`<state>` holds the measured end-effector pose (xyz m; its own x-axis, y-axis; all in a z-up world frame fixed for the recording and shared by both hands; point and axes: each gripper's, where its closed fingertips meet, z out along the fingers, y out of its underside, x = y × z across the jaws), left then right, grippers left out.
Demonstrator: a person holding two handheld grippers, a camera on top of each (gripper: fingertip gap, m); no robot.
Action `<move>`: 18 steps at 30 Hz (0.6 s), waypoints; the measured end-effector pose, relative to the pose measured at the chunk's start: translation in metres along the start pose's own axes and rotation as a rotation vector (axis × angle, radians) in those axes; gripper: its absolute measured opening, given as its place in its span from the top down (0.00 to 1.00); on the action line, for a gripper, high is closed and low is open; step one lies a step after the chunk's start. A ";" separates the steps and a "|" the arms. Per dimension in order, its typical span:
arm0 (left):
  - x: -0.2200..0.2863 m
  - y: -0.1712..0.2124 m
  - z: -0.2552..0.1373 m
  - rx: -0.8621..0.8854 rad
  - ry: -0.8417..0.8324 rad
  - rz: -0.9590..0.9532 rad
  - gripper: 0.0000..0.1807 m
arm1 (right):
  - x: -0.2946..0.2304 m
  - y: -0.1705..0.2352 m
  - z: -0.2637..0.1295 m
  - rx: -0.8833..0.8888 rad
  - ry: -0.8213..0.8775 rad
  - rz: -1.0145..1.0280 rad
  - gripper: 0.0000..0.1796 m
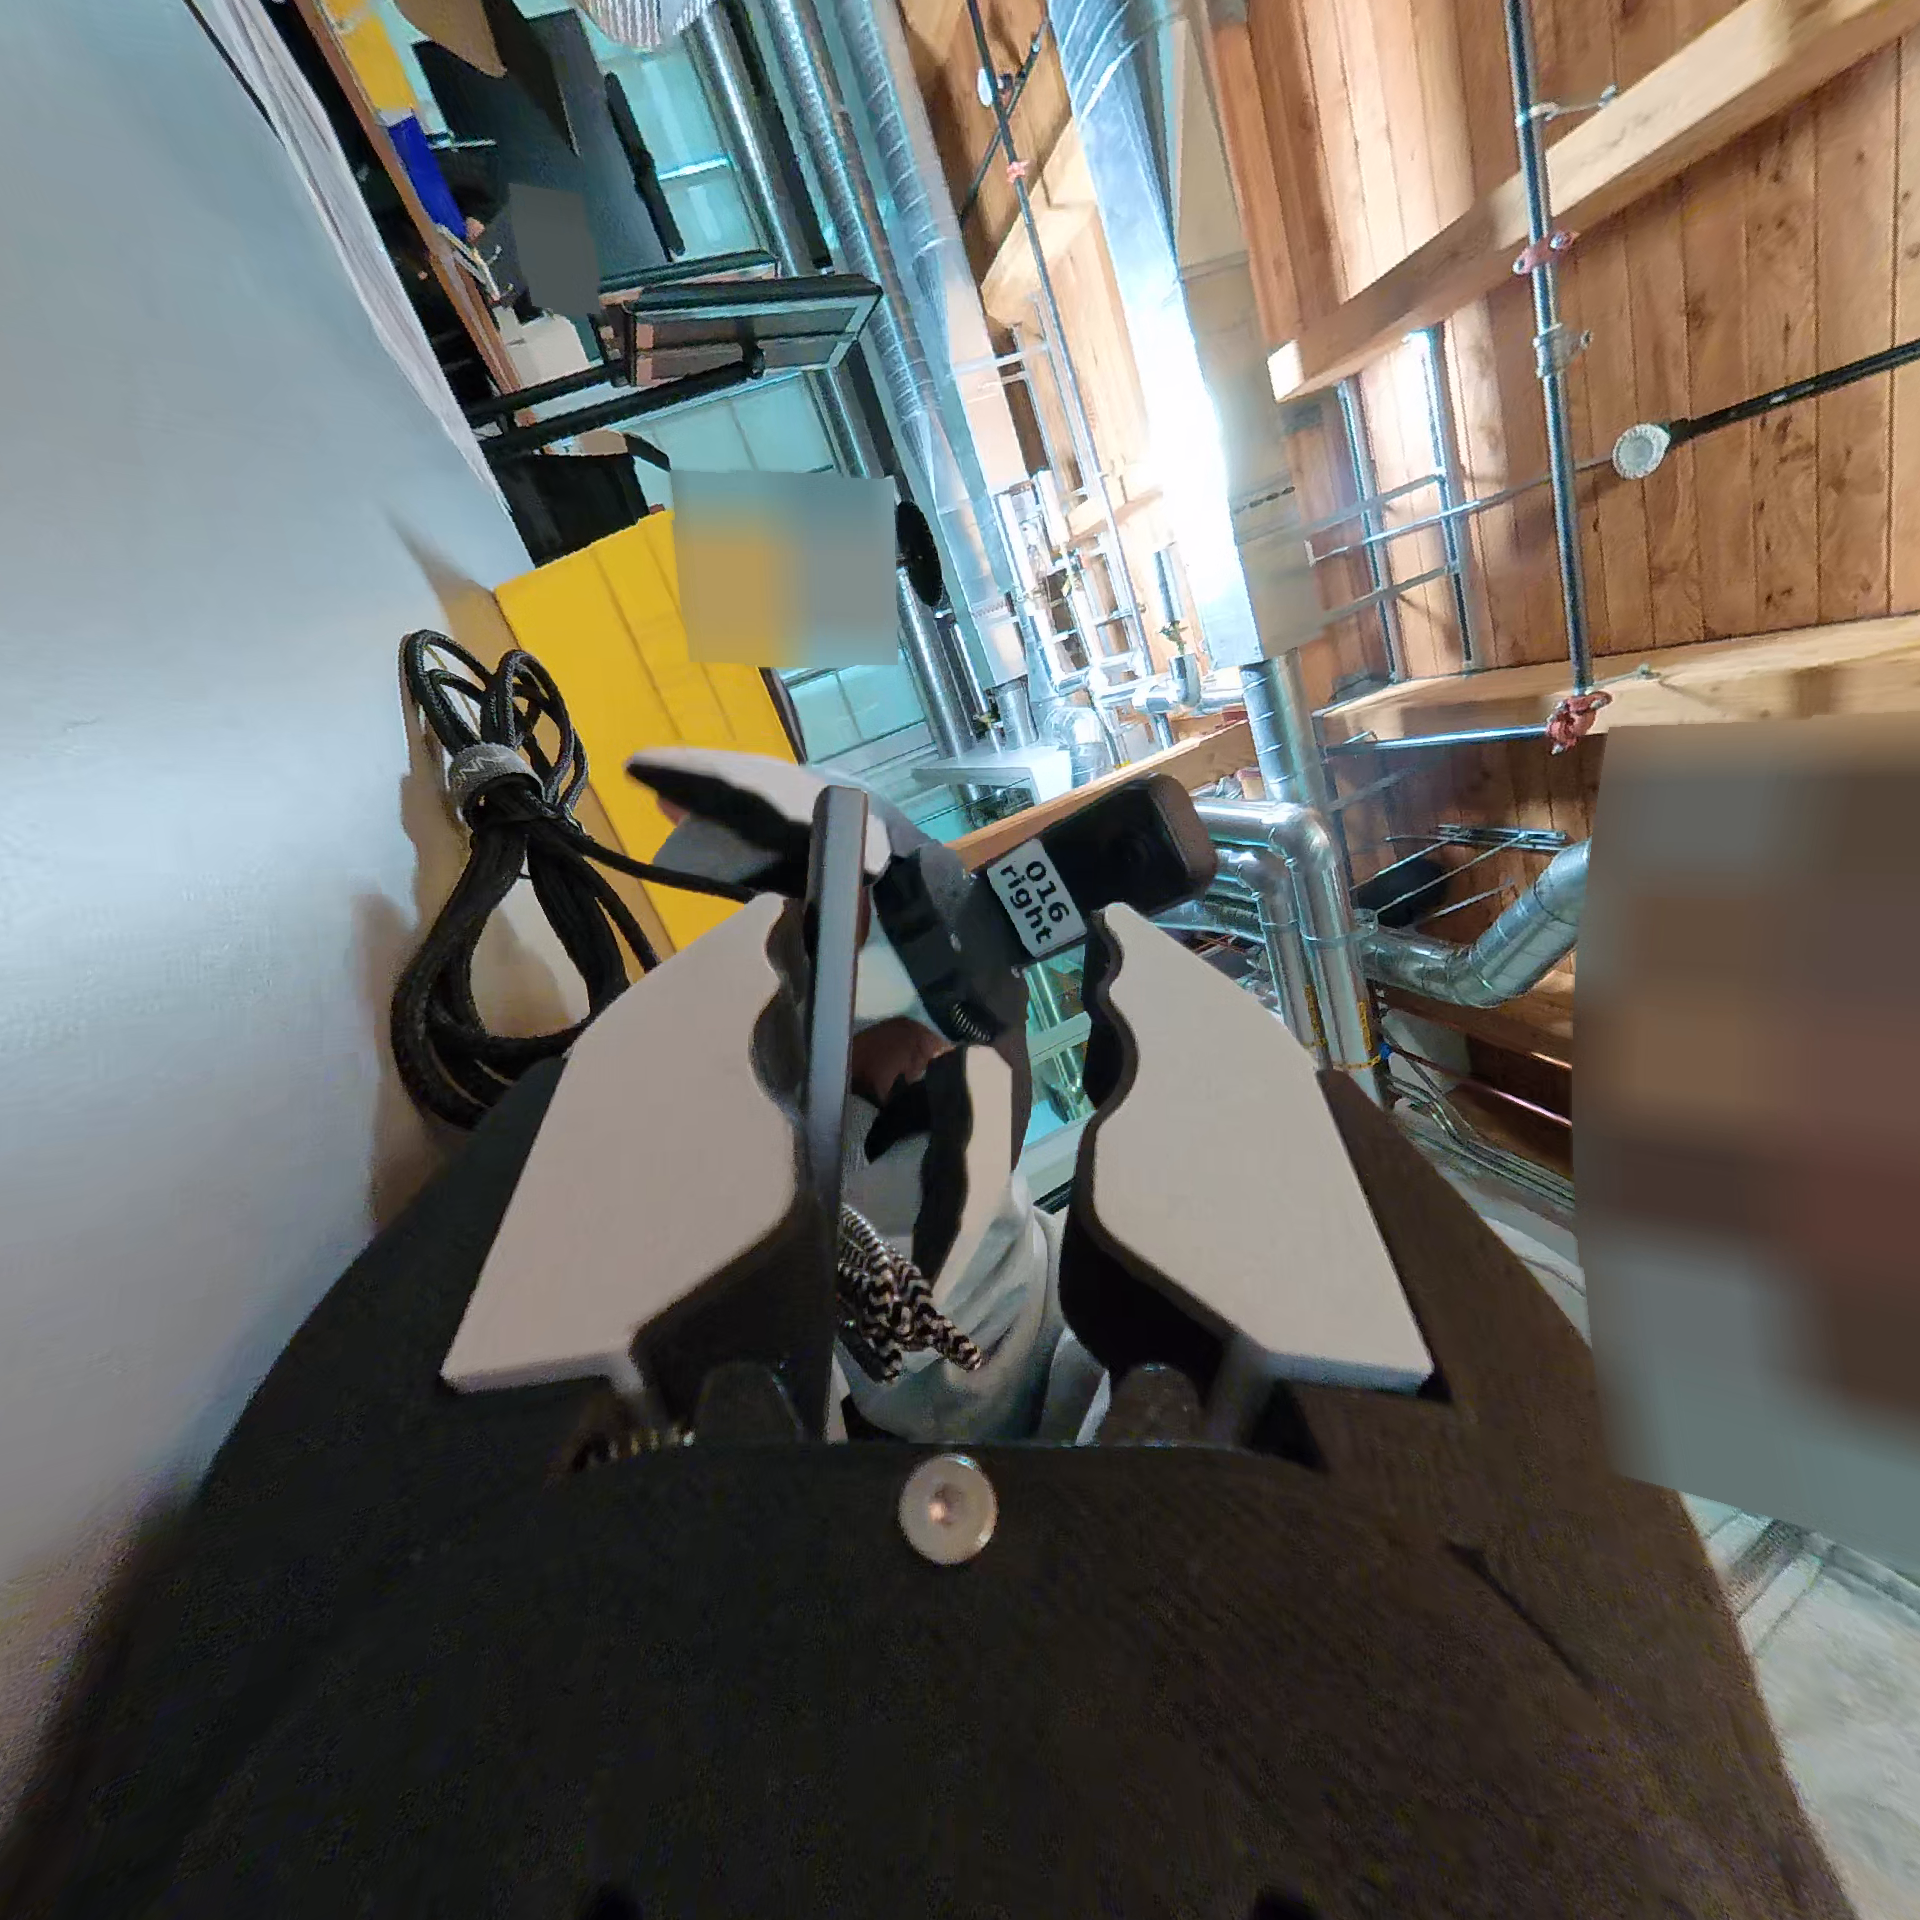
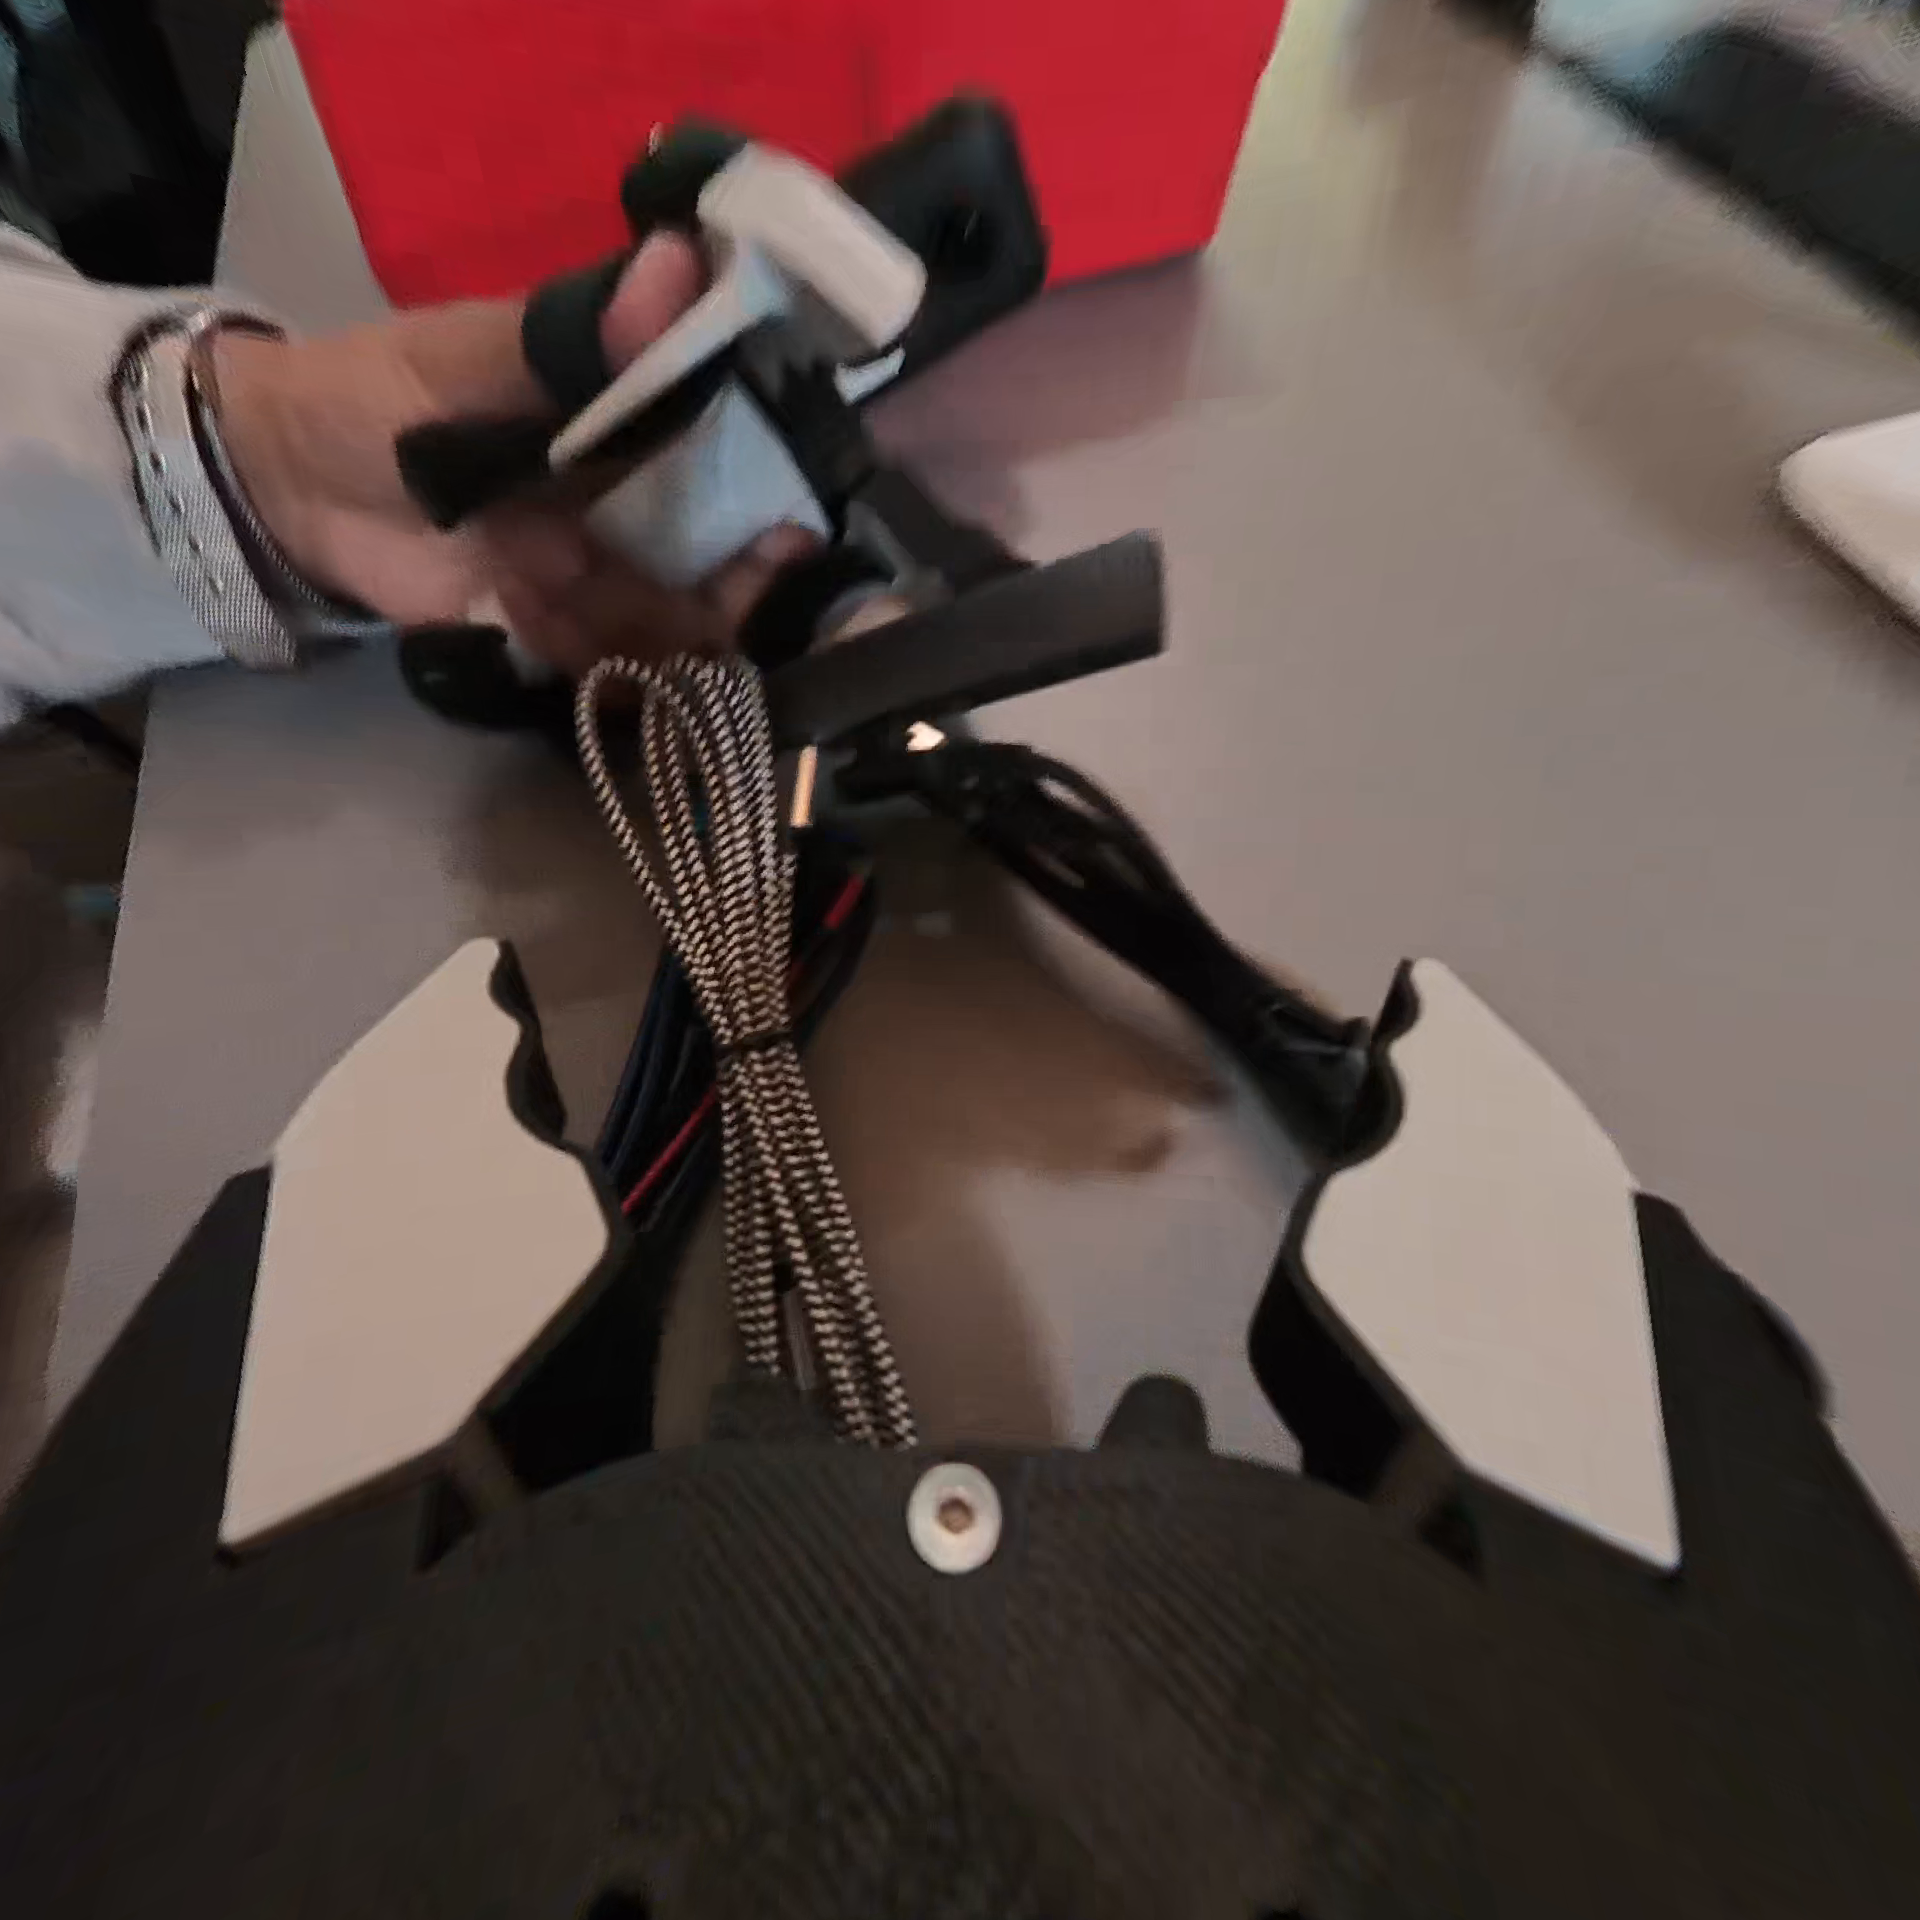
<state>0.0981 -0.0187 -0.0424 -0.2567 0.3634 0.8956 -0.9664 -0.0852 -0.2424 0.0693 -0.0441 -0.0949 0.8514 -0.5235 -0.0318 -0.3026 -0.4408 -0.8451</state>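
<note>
My right gripper (image 2: 956, 966) is wide open low over the grey table (image 2: 1455, 623). A coiled black-and-white braided cable (image 2: 748, 935) lies between its jaws without touching them. My left gripper (image 1: 945, 925) is open. A flat black strap (image 1: 836, 987) stands between its jaws against the left finger, and the braided cable (image 1: 904, 1309) shows below. In the right wrist view a person's hand (image 2: 343, 447) holds the blurred left gripper (image 2: 852, 592) above the cable's far loop, with the strap (image 2: 977, 623) sticking out. The right gripper (image 1: 665, 821) shows beyond in the left wrist view.
A tied bundle of black cable (image 2: 1091, 862) lies right of the braided one, close to my right finger; it also shows in the left wrist view (image 1: 488, 883). Dark blue and red wires (image 2: 665, 1122) lie under the braided cable. A red box (image 2: 727, 125) stands behind, a white object (image 2: 1860, 520) at far right. Tip to tip, the grippers are about 7 cm apart.
</note>
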 end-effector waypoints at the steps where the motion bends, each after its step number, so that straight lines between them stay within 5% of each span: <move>1: 0.000 0.000 0.000 -0.001 0.000 0.003 0.71 | -0.004 0.006 0.006 -0.035 -0.016 0.013 0.18; 9: 0.001 0.003 0.003 -0.011 -0.026 0.069 0.66 | 0.003 0.033 0.020 -0.198 0.078 -0.041 0.21; 18: 0.021 0.000 0.008 0.010 -0.102 0.346 0.66 | 0.010 0.036 0.005 -0.286 0.136 -0.079 0.61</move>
<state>0.0922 -0.0180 -0.0205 -0.5677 0.2172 0.7940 -0.8223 -0.1957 -0.5344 0.0690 -0.0621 -0.1282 0.8179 -0.5637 0.1156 -0.3626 -0.6608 -0.6571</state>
